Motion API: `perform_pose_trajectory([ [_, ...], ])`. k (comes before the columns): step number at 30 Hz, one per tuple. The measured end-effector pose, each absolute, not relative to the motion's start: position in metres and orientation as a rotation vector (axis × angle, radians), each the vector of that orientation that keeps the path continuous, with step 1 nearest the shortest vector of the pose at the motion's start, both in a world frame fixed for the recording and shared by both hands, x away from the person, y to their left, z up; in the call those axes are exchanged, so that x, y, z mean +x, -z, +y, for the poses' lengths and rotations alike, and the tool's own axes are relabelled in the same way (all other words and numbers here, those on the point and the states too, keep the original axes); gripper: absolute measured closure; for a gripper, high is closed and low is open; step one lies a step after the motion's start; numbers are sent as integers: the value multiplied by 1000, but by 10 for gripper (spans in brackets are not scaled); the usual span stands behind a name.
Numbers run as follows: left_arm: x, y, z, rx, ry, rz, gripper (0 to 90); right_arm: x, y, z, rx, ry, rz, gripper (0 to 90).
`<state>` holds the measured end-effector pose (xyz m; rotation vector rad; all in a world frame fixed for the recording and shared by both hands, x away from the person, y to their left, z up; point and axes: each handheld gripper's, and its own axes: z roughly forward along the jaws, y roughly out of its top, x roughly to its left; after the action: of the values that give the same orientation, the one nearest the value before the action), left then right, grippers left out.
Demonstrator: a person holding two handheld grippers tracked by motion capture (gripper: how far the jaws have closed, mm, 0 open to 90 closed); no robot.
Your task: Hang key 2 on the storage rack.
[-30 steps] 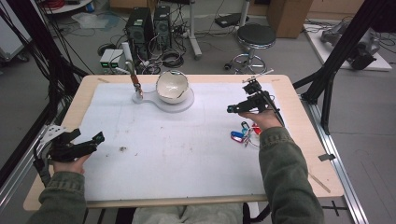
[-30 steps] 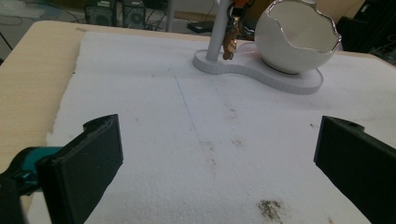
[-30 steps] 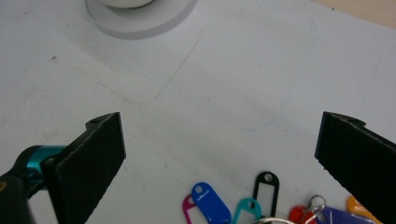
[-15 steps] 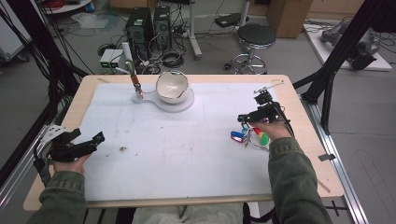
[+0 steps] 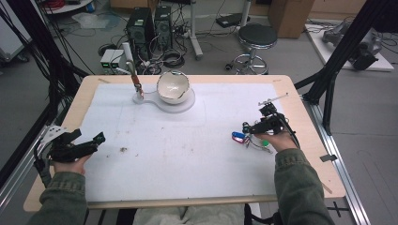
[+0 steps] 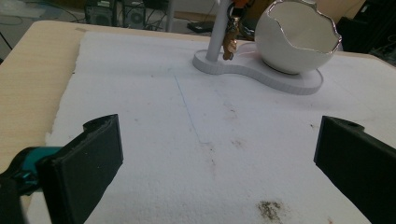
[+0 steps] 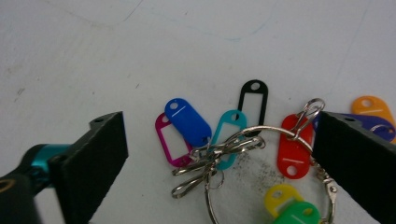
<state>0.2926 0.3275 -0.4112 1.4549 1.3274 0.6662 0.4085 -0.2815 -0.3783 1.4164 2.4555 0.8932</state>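
White foam mat [image 5: 187, 154]: it covers the wooden table [image 5: 307, 122] so small parts show clearly. White stand [image 5: 174, 104], far side: its cracked-egg bowl [image 5: 172, 87] looks empty as far as you can see in; its post [image 6: 218, 32] carries a small brown hanging piece. Your left gripper [image 5: 84, 143] rests at the mat's left edge, jaws wide apart, holding nothing, likely parked. Your right gripper [image 5: 256, 127] hovers over the key ring [image 7: 261, 154] lying at the mat's right, jaws spread on either side of it and gripping nothing, probably set to close. Coloured key tags [image 7: 189, 122] fan out flat from it.
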Motion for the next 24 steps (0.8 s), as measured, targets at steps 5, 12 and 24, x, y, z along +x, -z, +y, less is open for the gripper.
perform_pose_trajectory([
  [5, 293, 411, 327, 1456, -665, 1326, 17, 405, 387, -283, 1415, -847, 2484, 39],
  [12, 292, 411, 327, 1455, -665, 1324, 17, 401, 389, -273, 1386, -786, 2497, 47],
  [24, 293, 411, 327, 1455, -664, 1323, 17, 393, 413, -274, 1464, -727, 2479, 142],
])
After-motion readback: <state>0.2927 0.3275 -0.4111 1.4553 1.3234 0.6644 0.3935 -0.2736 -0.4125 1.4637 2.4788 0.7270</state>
